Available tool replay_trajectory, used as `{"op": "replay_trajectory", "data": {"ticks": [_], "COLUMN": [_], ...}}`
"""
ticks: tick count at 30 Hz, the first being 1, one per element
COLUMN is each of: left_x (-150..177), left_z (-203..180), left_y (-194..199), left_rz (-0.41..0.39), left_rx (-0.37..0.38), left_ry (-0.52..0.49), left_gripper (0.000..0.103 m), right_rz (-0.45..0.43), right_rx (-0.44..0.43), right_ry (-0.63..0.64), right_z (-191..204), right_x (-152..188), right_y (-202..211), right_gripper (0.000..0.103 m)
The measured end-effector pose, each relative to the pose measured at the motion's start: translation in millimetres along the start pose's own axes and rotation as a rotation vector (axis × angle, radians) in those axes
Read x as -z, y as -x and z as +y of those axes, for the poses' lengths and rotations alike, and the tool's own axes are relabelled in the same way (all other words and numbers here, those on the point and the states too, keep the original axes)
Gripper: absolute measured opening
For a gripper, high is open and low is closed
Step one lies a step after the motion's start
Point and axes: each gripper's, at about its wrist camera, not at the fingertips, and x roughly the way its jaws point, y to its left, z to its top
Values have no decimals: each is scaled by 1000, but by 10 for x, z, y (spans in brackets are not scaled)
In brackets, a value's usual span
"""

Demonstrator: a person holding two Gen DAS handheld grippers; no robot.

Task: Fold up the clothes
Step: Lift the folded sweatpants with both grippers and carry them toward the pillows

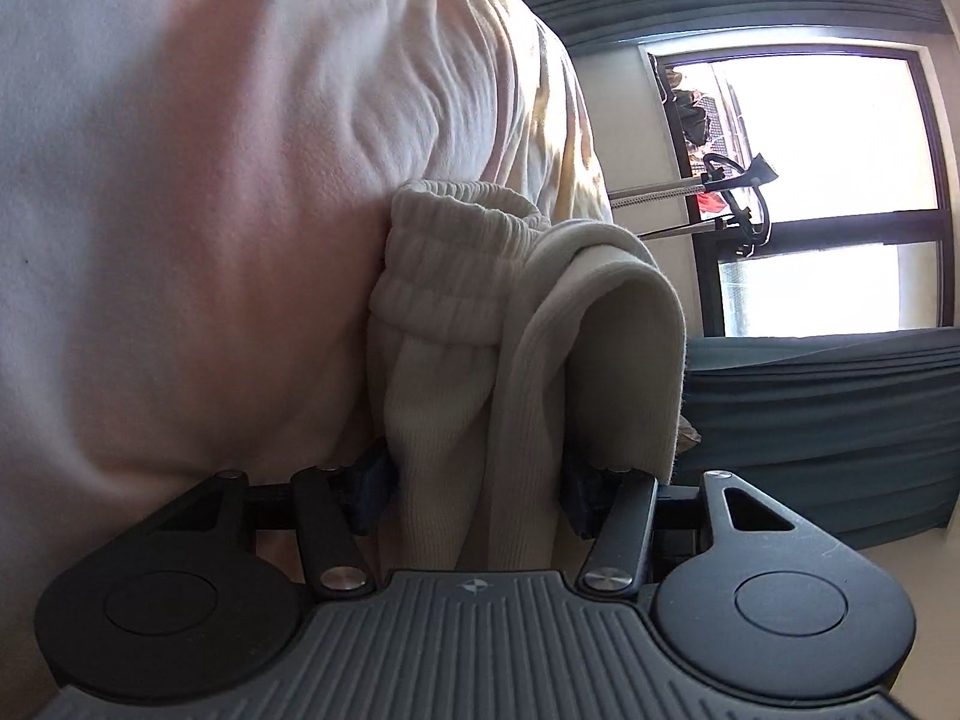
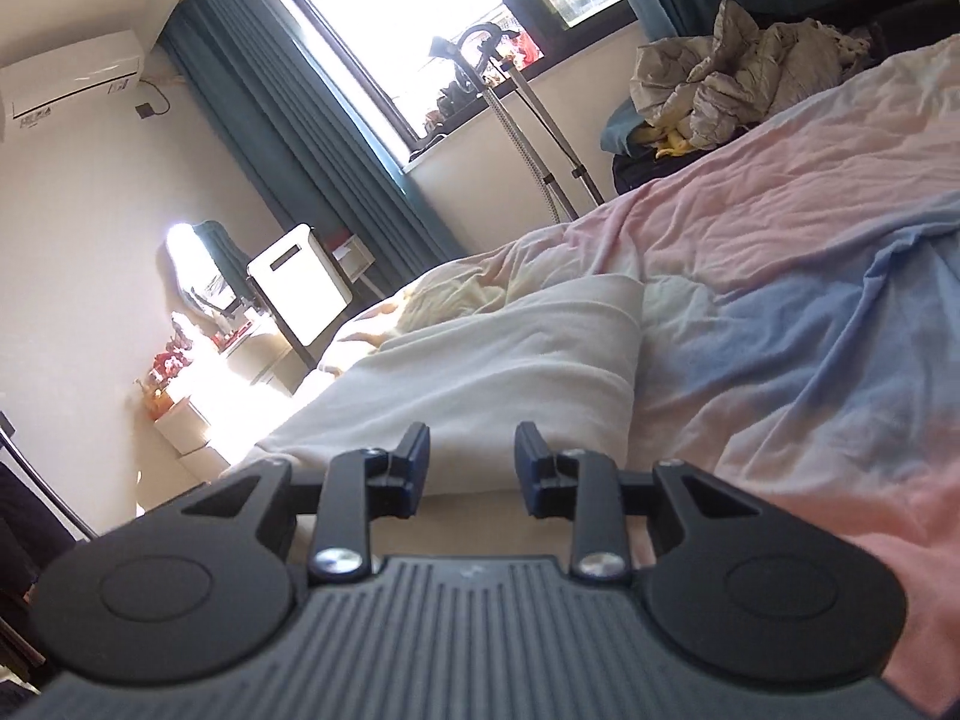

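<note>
We are seeing the left gripper (image 1: 474, 489) rolled sideways, a bunched cream garment (image 1: 480, 324) sitting between its parted jaws; whether the pads are pressing it is hard to tell. The right gripper (image 2: 472, 468) is hovering tilted, jaws apart and empty, over a folded white cloth (image 2: 480, 372) near the bed (image 2: 810, 312) edge.

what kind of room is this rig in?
Most likely a home bedroom: a bed with a pink and blue sheet, teal curtains beside a window, and an air conditioner on the wall.
</note>
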Motion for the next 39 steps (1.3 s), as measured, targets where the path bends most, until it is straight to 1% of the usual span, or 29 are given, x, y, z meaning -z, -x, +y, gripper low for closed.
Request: {"op": "replay_trajectory", "data": {"ticks": [1, 2, 3, 5, 7, 9, 10, 12, 15, 18, 19, 20, 22, 24, 27, 29, 33, 35, 37, 39], "left_x": [4, 11, 19, 25, 14, 18, 30, 69, 89, 103, 109, 113, 104, 98, 85, 74, 4, -81, -94, -56], "left_z": [13, 18, 22, 43, 91, 119, 127, 109, 120, 112, 107, 100, 86, 87, 51, 22, -47, -173, -328, -503], "left_y": [-33, -63, -84, -107, -149, -200, -221, -254, -310, -340, -337, -335, -335, -315, -265, -234, -180, -71, 27, 138], "left_rz": [-5, -12, -21, -42, -61, -72, -81, -108, -119, -117, -116, -114, -107, -99, -93, -91, -70, -47, -32, -16], "left_rx": [-10, -27, -35, -20, -5, 2, 4, 5, 2, 1, 0, -2, -7, -1, -3, -5, 19, 21, 20, 24], "left_ry": [-6, -16, -20, -5, 2, -4, -8, -4, -7, -6, -9, -12, -22, -23, -35, -43, -58, -52, -83, -110], "left_gripper": [59, 59, 59, 59, 59, 59, 59, 59, 60, 60, 60, 60, 56, 44, 36, 33, 28, 27, 26, 26], "right_rz": [3, 7, 11, 35, 67, 64, 62, 60, 65, 75, 78, 68, 51, 26, -10, -29, -67, -79, -110, -143], "right_rx": [18, 36, 55, 65, 58, 37, 26, -30, -76, -128, -146, -132, -90, -58, -39, -27, -9, -4, 6, -1], "right_ry": [-43, -86, -129, -194, -252, -281, -296, -342, -370, -375, -378, -336, -263, -214, -180, -150, -103, -95, -43, -20], "right_z": [-95, -192, -288, -468, -631, -735, -786, -868, -911, -879, -862, -787, -675, -597, -521, -445, -277, -172, -8, 131], "right_x": [-41, -81, -121, -177, -212, -176, -157, -76, -24, -31, -33, -44, -33, -17, -4, -1, -28, -77, -158, -278], "right_y": [-87, -176, -266, -470, -667, -772, -824, -895, -995, -1058, -1076, -1070, -1035, -1006, -942, -905, -823, -768, -654, -487], "right_gripper": [38, 47, 51, 51, 54, 67, 69, 71, 78, 79, 79, 77, 67, 55, 47, 45, 41, 39, 37, 35]}}
